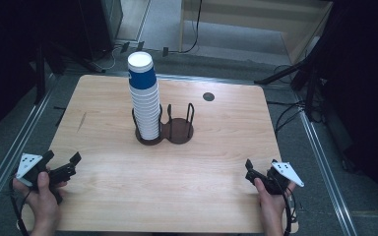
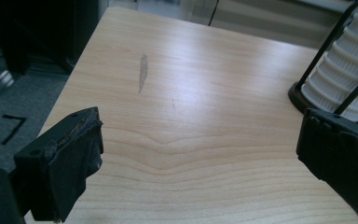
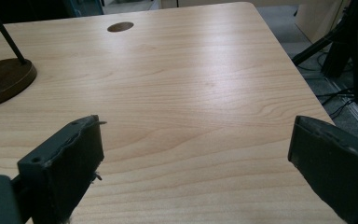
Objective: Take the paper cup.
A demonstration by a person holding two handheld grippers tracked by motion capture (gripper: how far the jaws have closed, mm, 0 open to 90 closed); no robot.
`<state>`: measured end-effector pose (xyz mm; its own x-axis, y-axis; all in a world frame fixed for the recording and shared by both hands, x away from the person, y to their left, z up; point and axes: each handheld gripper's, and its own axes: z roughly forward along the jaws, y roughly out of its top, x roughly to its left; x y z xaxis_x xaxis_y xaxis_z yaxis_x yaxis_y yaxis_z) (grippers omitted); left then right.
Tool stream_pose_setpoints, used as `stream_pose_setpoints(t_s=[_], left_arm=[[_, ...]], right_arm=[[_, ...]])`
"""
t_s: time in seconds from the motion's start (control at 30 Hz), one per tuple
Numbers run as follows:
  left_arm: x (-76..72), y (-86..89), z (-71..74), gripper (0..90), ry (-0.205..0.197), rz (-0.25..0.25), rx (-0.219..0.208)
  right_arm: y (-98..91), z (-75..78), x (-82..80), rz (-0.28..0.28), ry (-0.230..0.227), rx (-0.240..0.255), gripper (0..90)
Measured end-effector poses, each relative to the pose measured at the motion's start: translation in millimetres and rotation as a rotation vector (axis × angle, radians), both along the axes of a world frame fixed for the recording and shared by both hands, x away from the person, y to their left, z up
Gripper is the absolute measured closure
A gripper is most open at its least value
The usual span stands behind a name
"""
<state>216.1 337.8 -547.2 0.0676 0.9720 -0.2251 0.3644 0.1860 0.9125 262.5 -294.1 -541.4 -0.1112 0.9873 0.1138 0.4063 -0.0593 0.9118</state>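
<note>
A tall stack of white paper cups [image 1: 145, 101], its top cup banded in blue, stands in the left ring of a dark two-ring wire holder [image 1: 179, 132] at the middle of the wooden table [image 1: 216, 147]. The holder's right ring is bare. My left gripper [image 1: 61, 158] hovers at the table's near left corner, open with nothing between its jaws. My right gripper [image 1: 262, 165] is at the near right, also open. In the left gripper view, the left gripper [image 2: 200, 154] faces bare wood with the cup stack [image 2: 340, 77] at far right. In the right gripper view, the right gripper [image 3: 196, 158] has the holder's base [image 3: 4, 77] at far left.
A round cable hole [image 1: 208, 96] lies in the tabletop behind the holder, and the same cable hole [image 3: 120, 26] appears in the right gripper view. A grey scuff [image 2: 143, 70] marks the wood at the left. Dark stands and cables surround the table on the floor.
</note>
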Motion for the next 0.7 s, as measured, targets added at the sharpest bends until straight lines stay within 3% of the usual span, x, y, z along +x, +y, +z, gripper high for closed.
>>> stream_pose_setpoints(t_s=[0.07,0.17,0.33,0.7], left_arm=[[3.4,-6.5,-0.3,0.0,-0.002,-0.025,0.045],[5.8,-10.1,-2.2,0.0,0.005,-0.032,0.075],[7.8,-10.2,-3.9,0.0,0.018,-0.033,0.068],[7.5,-11.6,-3.9,0.0,0.018,-0.035,0.074]], right_arm=[[0.7,0.0,-0.3,-0.013,-0.001,-0.002,3.0],[3.8,0.7,-0.7,-0.029,-0.007,-0.034,2.9],[14.8,6.0,-0.7,-0.009,-0.019,-0.044,3.0],[50.6,37.6,-2.0,0.036,-0.064,-0.051,3.1]])
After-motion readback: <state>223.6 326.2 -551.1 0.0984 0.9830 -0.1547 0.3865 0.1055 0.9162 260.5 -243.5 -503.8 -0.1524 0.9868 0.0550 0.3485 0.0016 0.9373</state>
